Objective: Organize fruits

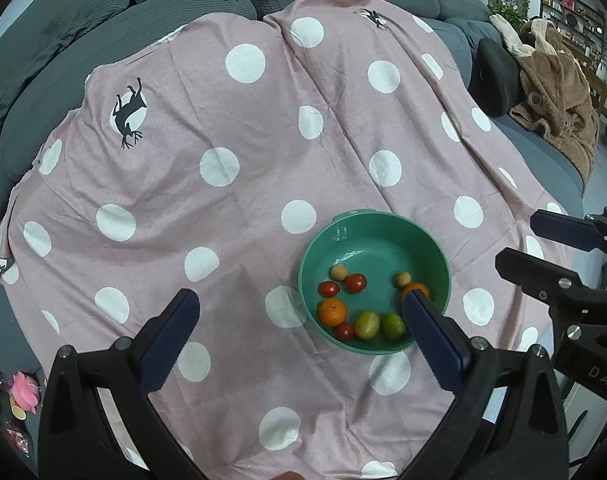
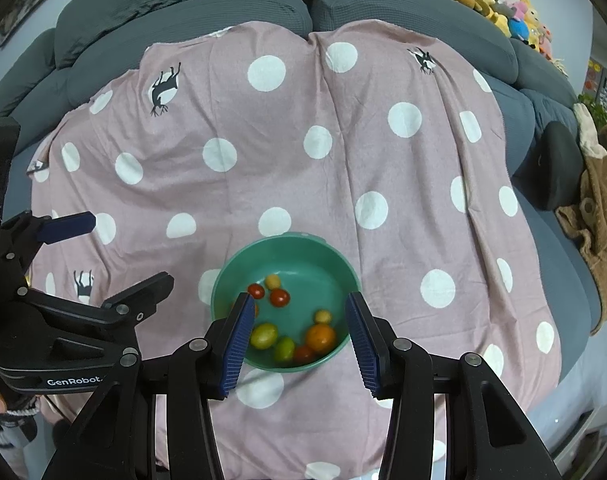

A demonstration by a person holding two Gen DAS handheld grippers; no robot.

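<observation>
A green bowl sits on the pink polka-dot cloth and holds several fruits: oranges, red cherry tomatoes, green-yellow fruits and small tan fruits. My left gripper is open and empty, above the cloth just left of the bowl, its right finger over the bowl's near right rim. My right gripper is open and empty, held above the bowl, its fingers spanning the bowl's near half. An orange and tomatoes show between them.
The cloth covers a grey sofa. A brown robe and a black cushion lie at the right. Plush toys line the sofa back. Pink and yellow items lie on the floor at the lower left.
</observation>
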